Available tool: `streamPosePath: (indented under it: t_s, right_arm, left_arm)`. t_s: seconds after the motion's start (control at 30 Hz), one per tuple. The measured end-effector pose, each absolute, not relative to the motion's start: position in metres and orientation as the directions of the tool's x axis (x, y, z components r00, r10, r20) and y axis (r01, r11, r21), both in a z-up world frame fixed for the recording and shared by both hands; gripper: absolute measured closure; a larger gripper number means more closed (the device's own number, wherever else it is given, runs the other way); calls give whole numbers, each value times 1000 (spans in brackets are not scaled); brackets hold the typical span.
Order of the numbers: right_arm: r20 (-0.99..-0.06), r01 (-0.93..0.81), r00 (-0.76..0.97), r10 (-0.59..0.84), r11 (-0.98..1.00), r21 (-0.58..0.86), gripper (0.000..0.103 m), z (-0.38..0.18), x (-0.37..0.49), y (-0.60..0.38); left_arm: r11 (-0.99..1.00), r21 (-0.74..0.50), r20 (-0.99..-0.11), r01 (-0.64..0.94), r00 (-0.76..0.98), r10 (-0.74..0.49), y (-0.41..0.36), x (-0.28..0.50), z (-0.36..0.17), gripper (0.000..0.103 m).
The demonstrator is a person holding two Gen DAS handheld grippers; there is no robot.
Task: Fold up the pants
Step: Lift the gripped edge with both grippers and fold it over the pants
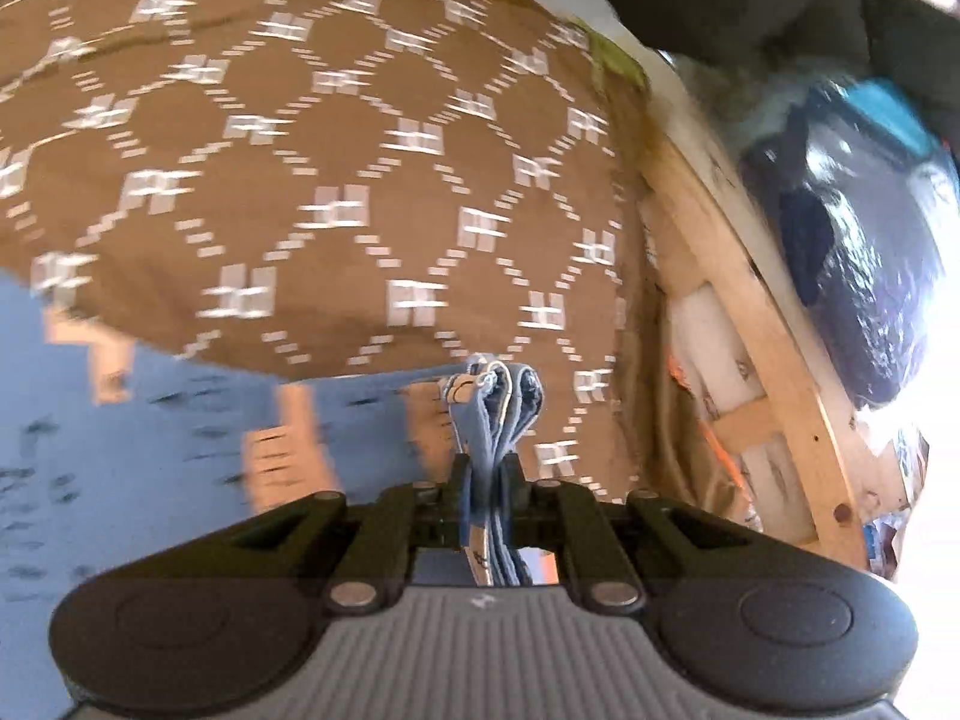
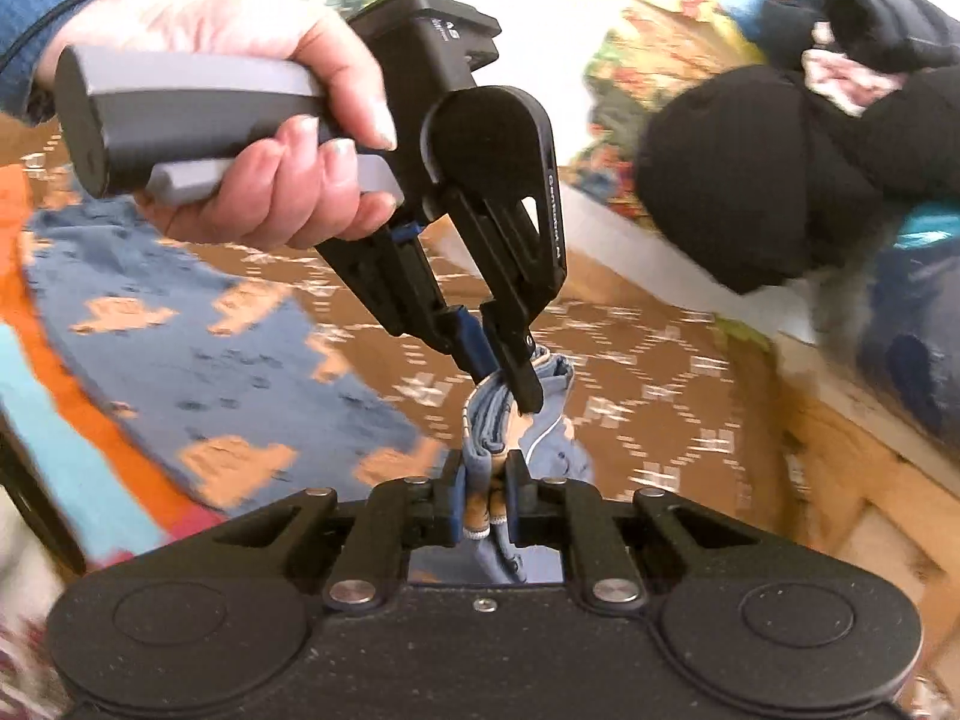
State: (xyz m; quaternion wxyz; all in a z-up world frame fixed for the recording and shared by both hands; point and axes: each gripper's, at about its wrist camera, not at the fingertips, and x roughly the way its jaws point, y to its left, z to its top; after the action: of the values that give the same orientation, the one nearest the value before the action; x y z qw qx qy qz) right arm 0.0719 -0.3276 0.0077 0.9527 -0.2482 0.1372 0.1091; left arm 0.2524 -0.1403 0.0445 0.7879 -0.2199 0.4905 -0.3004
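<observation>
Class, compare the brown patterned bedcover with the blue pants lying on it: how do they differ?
The bedcover is brown with white diamond motifs; the pants are blue with orange patches. The bedcover lies spread flat; the pants' edge is bunched up, lifted and pinched by the left gripper and right gripper. Both are patterned fabric.

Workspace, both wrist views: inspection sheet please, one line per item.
Surface: brown patterned cloth spread flat, wooden frame along its edge.
Job's things: blue pants with orange patches, mostly on the cloth; bunched edge lifted.
Clutter: black garment and dark bundle beyond the frame.
Grippers: left gripper and right gripper both clamp the bunched pants edge, close together; hand on the left handle.
Cables: nothing seen.
Surroundings: floral fabric behind; images motion-blurred.
</observation>
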Motion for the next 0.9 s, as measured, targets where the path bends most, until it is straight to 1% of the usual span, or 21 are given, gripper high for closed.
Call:
streamPosePath:
  t_s: [0.27,0.47,0.5,0.53,0.57,0.6,0.63,0.7,0.77,0.87,0.9]
  right_arm:
    - [-467,-378,861,202,868,-321,90,-10,82,-278]
    - [-532,-396,822,205,876,-275,90,-30,89,-270]
    - [-534,-399,820,207,875,-273,90,-32,90,-269]
    - [-534,-401,819,210,875,-271,90,-34,90,-269]
    - [-532,-401,820,211,875,-271,89,-34,89,-269]
    - [-530,-401,821,212,875,-271,88,-34,88,-269]
    - [-529,-400,822,212,876,-271,87,-34,88,-269]
    - [-526,-400,823,214,876,-269,86,-35,89,-269]
    - [-525,-399,824,216,878,-265,85,-34,89,-270]
    - [-524,-396,824,218,881,-257,85,-34,89,-272]
    - [-523,-396,824,219,882,-255,85,-34,90,-272]
  left_arm:
    - [766,-604,-675,222,369,-639,-80,243,7,93]
    - [784,-579,-702,223,354,-618,-68,242,-20,91]
    - [785,-578,-702,224,354,-618,-66,242,-23,88]
    - [789,-573,-706,219,356,-612,-66,242,-25,82]
    - [790,-574,-705,214,361,-610,-64,241,-27,79]
    - [787,-580,-701,210,362,-614,-62,240,-28,71]
    - [779,-592,-693,206,363,-622,-60,240,-29,67]
    - [770,-608,-683,194,366,-631,-58,240,-30,62]
    - [763,-623,-676,174,371,-636,-56,240,-32,61]
    - [770,-614,-678,173,384,-626,-57,238,-33,62]
    - [777,-604,-682,177,389,-620,-59,237,-32,65]
